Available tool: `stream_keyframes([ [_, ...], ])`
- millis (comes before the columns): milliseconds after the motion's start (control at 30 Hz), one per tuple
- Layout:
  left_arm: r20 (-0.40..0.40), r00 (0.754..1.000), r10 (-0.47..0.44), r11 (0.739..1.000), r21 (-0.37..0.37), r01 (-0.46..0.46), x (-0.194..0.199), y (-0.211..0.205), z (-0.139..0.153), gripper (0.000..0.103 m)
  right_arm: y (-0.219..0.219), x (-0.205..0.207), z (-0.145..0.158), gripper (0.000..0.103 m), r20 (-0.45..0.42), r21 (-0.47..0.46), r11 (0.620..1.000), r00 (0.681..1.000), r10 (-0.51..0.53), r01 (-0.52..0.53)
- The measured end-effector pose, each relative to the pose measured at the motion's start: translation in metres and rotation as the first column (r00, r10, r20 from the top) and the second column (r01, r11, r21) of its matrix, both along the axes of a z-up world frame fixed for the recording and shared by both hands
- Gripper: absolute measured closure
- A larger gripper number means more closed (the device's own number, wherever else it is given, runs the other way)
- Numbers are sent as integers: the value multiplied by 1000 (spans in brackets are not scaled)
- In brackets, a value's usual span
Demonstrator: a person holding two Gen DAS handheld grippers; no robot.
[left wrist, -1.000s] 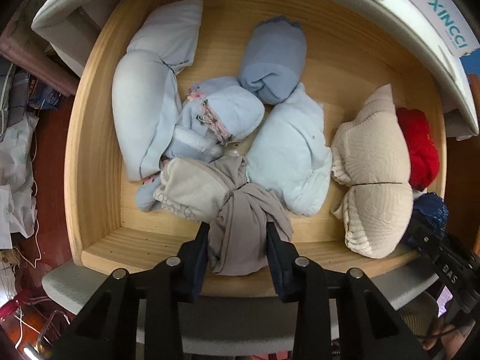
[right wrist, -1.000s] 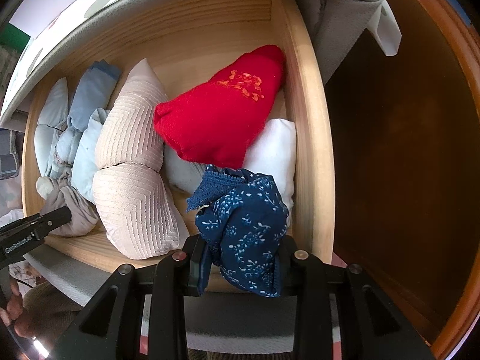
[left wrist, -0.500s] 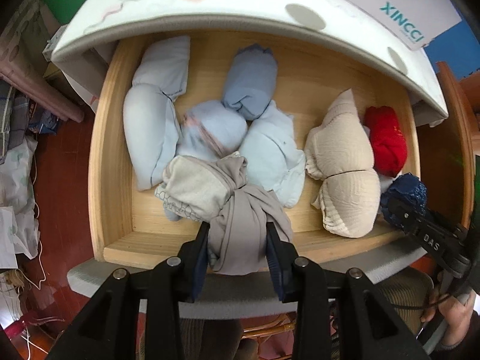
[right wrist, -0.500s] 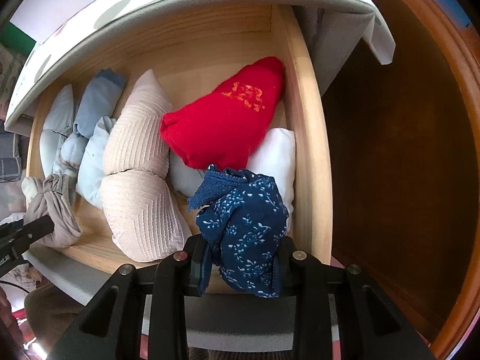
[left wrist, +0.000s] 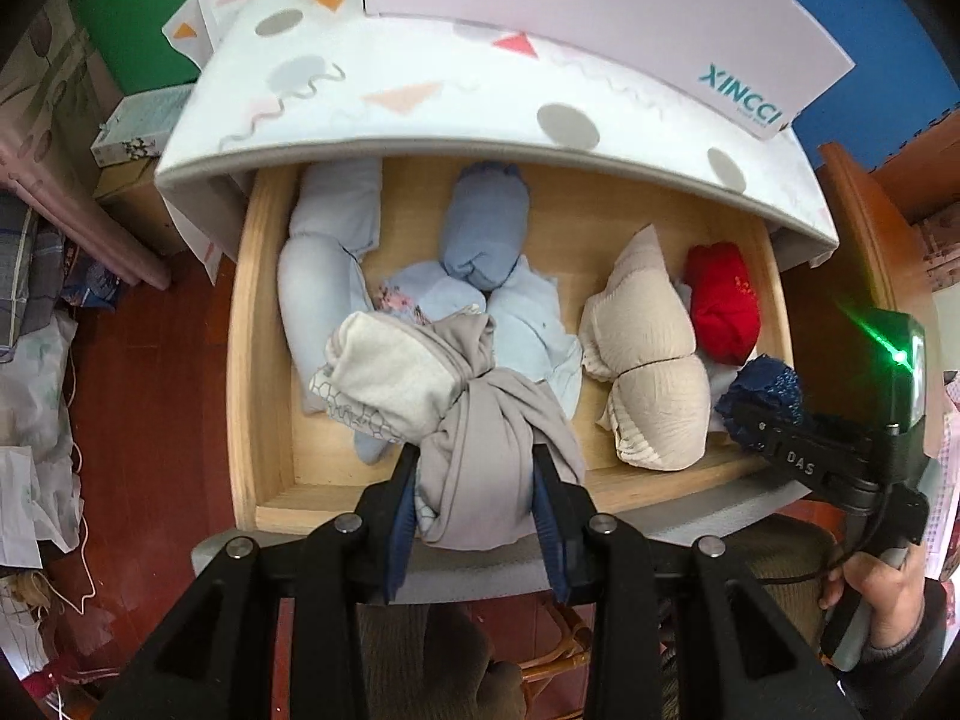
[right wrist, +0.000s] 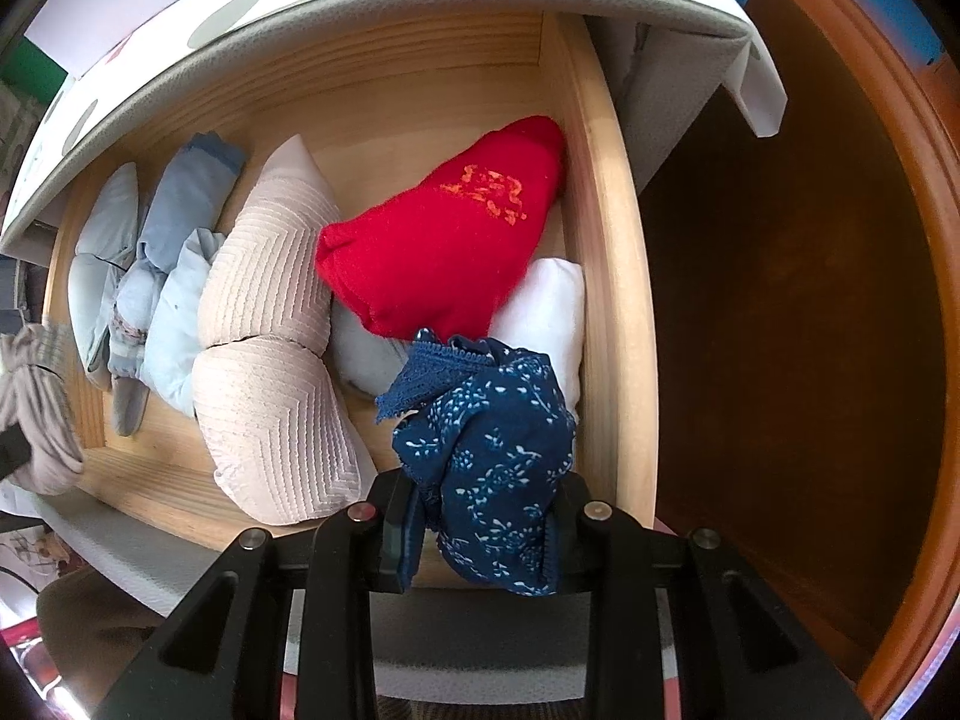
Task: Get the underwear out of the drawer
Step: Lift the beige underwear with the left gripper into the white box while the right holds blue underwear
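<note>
My left gripper (left wrist: 474, 480) is shut on a grey-beige bundle of underwear (left wrist: 474, 438) and holds it above the front edge of the open wooden drawer (left wrist: 258, 360). My right gripper (right wrist: 480, 510) is shut on a navy floral underwear (right wrist: 492, 450) over the drawer's right front corner; it also shows in the left wrist view (left wrist: 768, 396). The grey bundle shows at the left edge of the right wrist view (right wrist: 30, 414). Still in the drawer lie a red piece (right wrist: 450, 252), two beige padded pieces (right wrist: 270, 360), a white piece (right wrist: 546, 312) and several pale blue rolls (left wrist: 480, 234).
A white patterned top (left wrist: 420, 96) overhangs the drawer's back. A white box (left wrist: 600, 18) sits on it. A dark wooden cabinet side (right wrist: 780, 300) stands right of the drawer. Clutter and red-brown floor (left wrist: 150, 360) lie to the left. A grey padded edge (left wrist: 720, 510) runs along the drawer front.
Both grippers have pulled back and up from the drawer with their bundles. The left one rose much more, so the drawer looks smaller and the cabinet top has come into view.
</note>
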State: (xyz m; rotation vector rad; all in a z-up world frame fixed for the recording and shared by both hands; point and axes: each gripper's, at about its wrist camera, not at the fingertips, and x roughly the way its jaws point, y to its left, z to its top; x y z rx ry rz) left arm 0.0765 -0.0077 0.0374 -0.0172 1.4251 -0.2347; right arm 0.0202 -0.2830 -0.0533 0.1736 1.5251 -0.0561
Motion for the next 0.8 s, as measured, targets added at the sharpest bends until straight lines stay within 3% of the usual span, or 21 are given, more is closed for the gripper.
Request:
stream_keyframes([
  [233, 65, 998, 10, 1000, -6, -9, 12, 2, 23, 68, 8, 1, -2, 75, -7, -24, 1000, 1000, 1, -1],
  [433, 165, 986, 20, 1000, -20, -17, 31, 13, 73, 68, 16, 2, -4, 76, -9, -41, 999, 1000, 14, -14],
  [700, 375, 927, -1, 999, -33, 15, 91, 11, 173, 68, 21, 2, -7, 75, -12, -43, 999, 1000, 20, -20],
  [800, 408, 913, -19, 999, -23, 31, 123, -1, 193, 68, 21, 3, -5, 75, -11, -46, 999, 1000, 21, -21],
])
